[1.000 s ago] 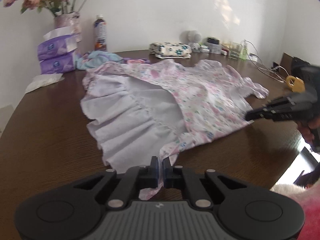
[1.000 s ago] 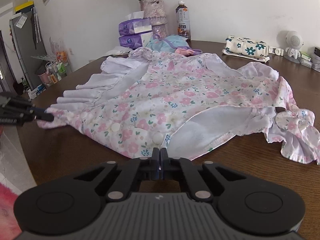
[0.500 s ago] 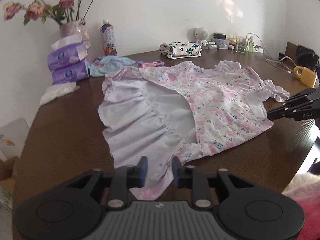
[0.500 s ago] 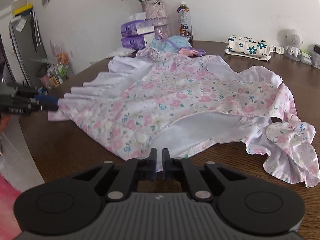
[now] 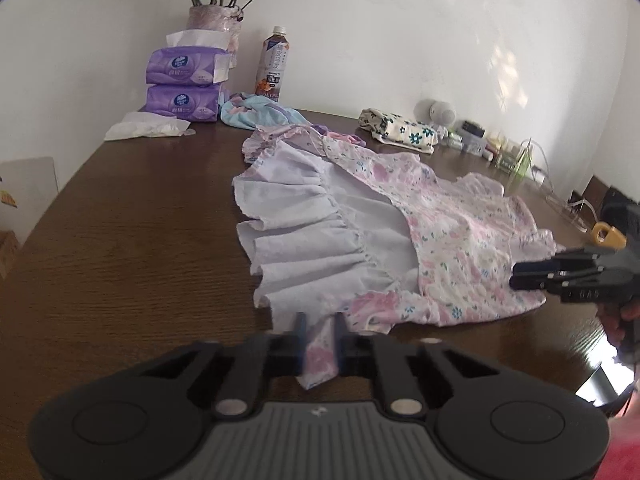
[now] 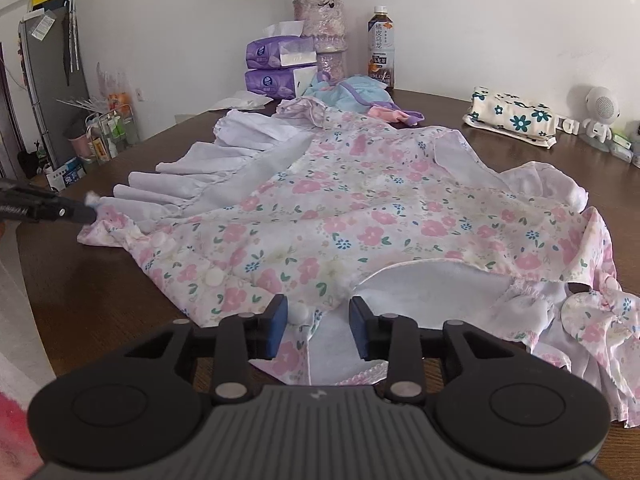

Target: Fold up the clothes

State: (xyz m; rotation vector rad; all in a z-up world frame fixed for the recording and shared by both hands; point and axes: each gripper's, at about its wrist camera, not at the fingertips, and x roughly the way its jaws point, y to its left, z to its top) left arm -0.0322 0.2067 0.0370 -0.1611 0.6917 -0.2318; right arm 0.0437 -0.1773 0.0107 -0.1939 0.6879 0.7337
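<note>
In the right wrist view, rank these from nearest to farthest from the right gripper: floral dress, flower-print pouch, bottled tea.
1. Pink floral dress: its hem lies between the open fingers of the right gripper.
2. White flower-print fabric pouch: far right, past the dress.
3. Brown bottled tea: by the back wall, center.

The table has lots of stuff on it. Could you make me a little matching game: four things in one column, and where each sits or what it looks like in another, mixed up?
Things:
1. floral dress
2. tea bottle
3. tissue packs
4. flower vase

Descriptions:
A. purple, stacked one on the other
B. spread flat on the brown table, white lining showing
C. upright by the wall, pale cap
D. holds pink roses, beside the tissues

Pairs: 1-B, 2-C, 3-A, 4-D
</note>
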